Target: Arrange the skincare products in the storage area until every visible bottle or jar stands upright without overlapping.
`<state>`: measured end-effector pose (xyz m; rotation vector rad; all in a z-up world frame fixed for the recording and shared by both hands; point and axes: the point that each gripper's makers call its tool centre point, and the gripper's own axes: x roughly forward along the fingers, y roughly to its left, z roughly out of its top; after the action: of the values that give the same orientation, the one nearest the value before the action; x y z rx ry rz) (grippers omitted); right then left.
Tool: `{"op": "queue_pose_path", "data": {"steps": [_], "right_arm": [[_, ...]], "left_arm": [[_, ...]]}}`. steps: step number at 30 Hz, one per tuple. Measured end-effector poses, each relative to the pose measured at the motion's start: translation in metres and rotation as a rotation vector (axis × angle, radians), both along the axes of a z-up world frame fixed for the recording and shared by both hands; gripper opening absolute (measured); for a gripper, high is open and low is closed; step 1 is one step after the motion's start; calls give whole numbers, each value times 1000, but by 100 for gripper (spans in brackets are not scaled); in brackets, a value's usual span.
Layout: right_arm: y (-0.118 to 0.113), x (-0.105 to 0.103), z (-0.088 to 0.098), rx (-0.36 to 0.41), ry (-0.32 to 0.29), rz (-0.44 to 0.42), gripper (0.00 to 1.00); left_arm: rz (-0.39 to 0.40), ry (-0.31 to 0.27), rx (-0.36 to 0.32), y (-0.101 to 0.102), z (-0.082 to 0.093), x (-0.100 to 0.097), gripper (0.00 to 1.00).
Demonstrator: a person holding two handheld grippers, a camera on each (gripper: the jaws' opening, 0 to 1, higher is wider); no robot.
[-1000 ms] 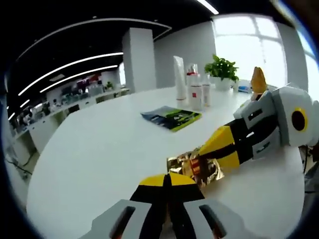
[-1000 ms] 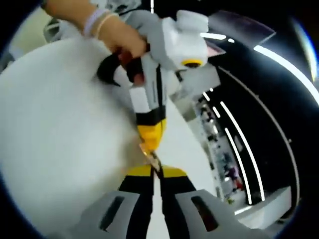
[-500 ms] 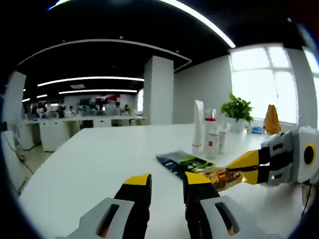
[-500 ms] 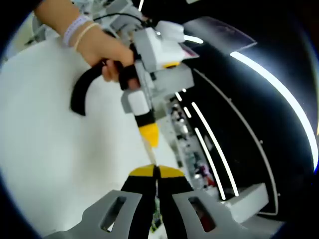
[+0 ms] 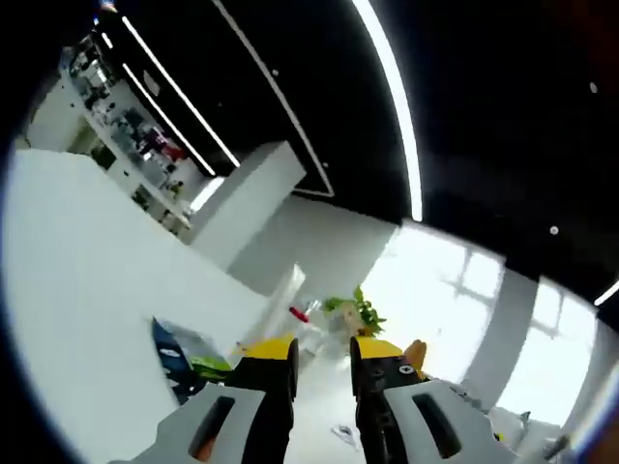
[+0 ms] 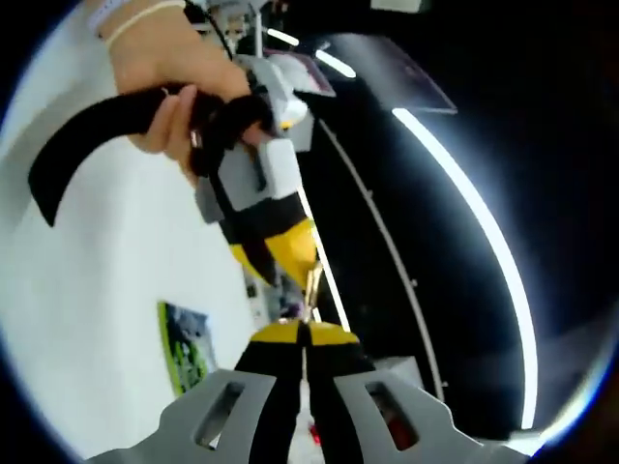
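- Left gripper (image 5: 321, 354): in the left gripper view we record its 2 yellow-tipped jaws standing apart with an open gap and nothing between them. The view is strongly tilted.
- Right gripper (image 6: 302, 334): in the right gripper view its 2 jaws are pressed together, clamped on the lower end of 1 thin gold foil sachet (image 6: 312, 287), which rises edge-on from between the tips.
- The top of the sachet reaches the yellow tip of the left gripper, which enters this view from above. We cannot tell whether the two touch.
- Hand (image 6: 166, 89): 1 hand grips the black handle of the left gripper, with 2 pale bands on the wrist at the upper edge.
- White table (image 5: 68, 280): 1 broad white surface, which carries all the items below.
- White tube (image 5: 287, 288): 1, standing on its end at the far part of the table.
- Red-capped bottle (image 5: 303, 317): 1, standing just beside the tube. Further small bottles next to it are too blurred for us to count.
- Green packet (image 5: 186, 356): 1 flat packet, dark with green print, lying on the table nearer to us than the bottles and apart from them. It also shows in the right gripper view, left of the jaws.
- Potted plant (image 5: 356, 311): 1, behind the bottles, near the bright window (image 5: 455, 290).
- Orange-gold object (image 5: 416, 350): 1, just above the right-hand jaw tip. We cannot tell its kind.
- Ceiling light strip (image 5: 392, 97): 1 long strip on a dark ceiling.
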<state>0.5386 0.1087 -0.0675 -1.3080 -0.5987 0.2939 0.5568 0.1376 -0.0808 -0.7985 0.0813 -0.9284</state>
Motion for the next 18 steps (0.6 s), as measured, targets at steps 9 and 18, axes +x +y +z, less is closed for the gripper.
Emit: {"op": "queue_pose_path", "data": {"steps": [9,18], "right_arm": [[-12,0,3,22,-7,-31,0],[-13,-3,3,9,-16,-40,0]], "left_arm": [[-127,-54,-125,-12,1,-18,32],[-174,-96,-136,-20,3,-52,59]]}}
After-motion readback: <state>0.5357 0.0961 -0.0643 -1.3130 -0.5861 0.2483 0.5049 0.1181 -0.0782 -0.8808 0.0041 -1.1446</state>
